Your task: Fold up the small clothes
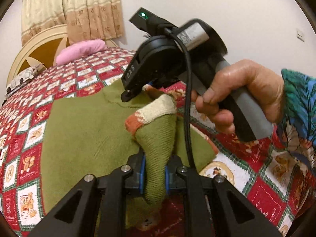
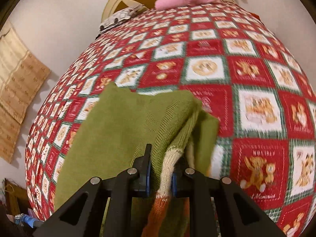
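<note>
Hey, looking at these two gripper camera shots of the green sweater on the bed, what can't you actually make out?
- Green sweater: the near part is hidden under the left gripper in the left wrist view.
- Sweater type: bunched in both views, so the full shape is unclear.
- Quilt motifs: motion-blurred in the right wrist view.
- Right gripper: its grip covers the cuff's bottom edge.

Black two-finger left gripper (image 1: 154, 175) with blue pads (image 1: 142, 174), angular cut-out linkage arms, silver round pivot screws. Right gripper (image 2: 160, 177) matching, blue-padded; seen from the left wrist view: black body marked "DAS", green indicator light, grey handle, black cable. Right hand (image 1: 237, 94) bare, tan, creased skin; sleeve (image 1: 300, 100) patterned teal, blue, green.
</note>
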